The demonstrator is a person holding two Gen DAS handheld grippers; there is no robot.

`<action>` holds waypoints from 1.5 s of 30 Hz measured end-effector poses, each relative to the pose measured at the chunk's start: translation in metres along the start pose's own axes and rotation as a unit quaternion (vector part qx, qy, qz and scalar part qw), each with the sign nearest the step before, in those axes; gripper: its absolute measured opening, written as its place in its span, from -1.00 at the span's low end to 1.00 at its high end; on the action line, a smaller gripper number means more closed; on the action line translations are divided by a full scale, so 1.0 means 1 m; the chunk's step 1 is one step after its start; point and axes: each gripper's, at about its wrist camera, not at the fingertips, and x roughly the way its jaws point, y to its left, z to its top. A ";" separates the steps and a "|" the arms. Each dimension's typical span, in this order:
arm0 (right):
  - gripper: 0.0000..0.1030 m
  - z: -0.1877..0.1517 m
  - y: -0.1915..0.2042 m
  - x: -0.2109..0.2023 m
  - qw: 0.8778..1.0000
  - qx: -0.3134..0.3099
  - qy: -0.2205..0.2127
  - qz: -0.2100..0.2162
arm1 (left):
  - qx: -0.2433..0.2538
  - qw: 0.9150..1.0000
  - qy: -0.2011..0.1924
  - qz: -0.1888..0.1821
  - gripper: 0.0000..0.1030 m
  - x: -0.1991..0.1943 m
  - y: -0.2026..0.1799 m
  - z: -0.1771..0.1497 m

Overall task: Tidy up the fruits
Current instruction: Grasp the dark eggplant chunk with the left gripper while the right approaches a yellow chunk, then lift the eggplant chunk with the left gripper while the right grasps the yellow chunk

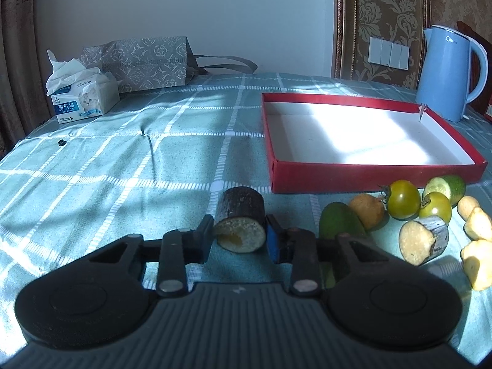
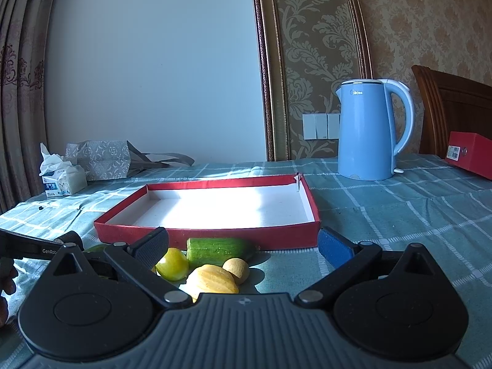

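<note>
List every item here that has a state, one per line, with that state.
Left gripper: shut on the dark-skinned eggplant chunk.
Right gripper: open, holding nothing.
Shallow red cardboard box: open-topped, nothing inside.
Blue electric kettle: upright, lid closed.
Tissue pack: opened, tissue sticking out.
Patterned grey gift bag: lying on its side.
Green cucumber piece: lying outside the box.

Tray (image 1: 363, 175) on table (image 1: 123, 160), fruit pile (image 1: 402, 200) before it, kettle (image 1: 446, 73) behind.
</note>
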 end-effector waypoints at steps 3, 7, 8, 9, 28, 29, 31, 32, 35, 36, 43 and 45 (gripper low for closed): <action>1.00 0.000 0.000 0.001 1.000 0.001 0.000 0.000 | 0.000 1.000 -0.001 0.001 -0.38 0.000 0.000 0.000; 1.00 -0.001 -0.001 0.000 1.000 0.002 -0.002 -0.001 | -0.004 1.000 -0.008 0.007 -0.39 -0.002 0.001 0.000; 1.00 -0.001 -0.001 0.000 1.000 0.002 -0.002 -0.001 | -0.005 1.000 -0.011 0.008 -0.39 -0.002 0.001 0.000; 1.00 -0.001 -0.001 0.000 1.000 0.002 -0.002 -0.001 | -0.008 1.000 -0.016 0.010 -0.39 -0.004 0.002 0.000; 1.00 0.003 0.022 -0.012 0.998 -0.027 0.052 0.024 | -0.025 1.000 -0.013 0.014 -0.39 -0.002 0.011 0.002; 1.00 0.003 0.023 -0.014 0.998 -0.030 0.051 0.024 | -0.025 1.000 -0.012 0.013 -0.39 -0.002 0.011 0.002; 1.00 0.002 0.026 -0.018 0.998 -0.037 0.042 0.016 | -0.025 1.000 -0.012 0.013 -0.39 -0.002 0.012 0.002; 1.00 0.002 0.026 -0.019 0.999 -0.039 0.035 0.012 | -0.024 1.000 -0.011 0.013 -0.39 -0.001 0.011 0.002; 1.00 0.001 0.024 -0.017 0.999 -0.038 0.036 0.005 | -0.024 1.000 -0.007 0.011 -0.39 0.000 0.011 0.001; 1.00 0.002 0.022 -0.016 0.999 -0.034 0.035 0.005 | -0.024 1.000 -0.006 0.010 -0.39 0.000 0.011 0.001; 1.00 0.001 0.017 -0.014 0.999 -0.029 0.029 -0.006 | -0.017 1.000 -0.001 0.010 -0.39 0.002 0.008 0.001; 1.00 0.001 0.016 -0.012 0.999 -0.027 0.031 -0.005 | -0.020 1.000 -0.001 0.008 -0.38 0.002 0.009 0.001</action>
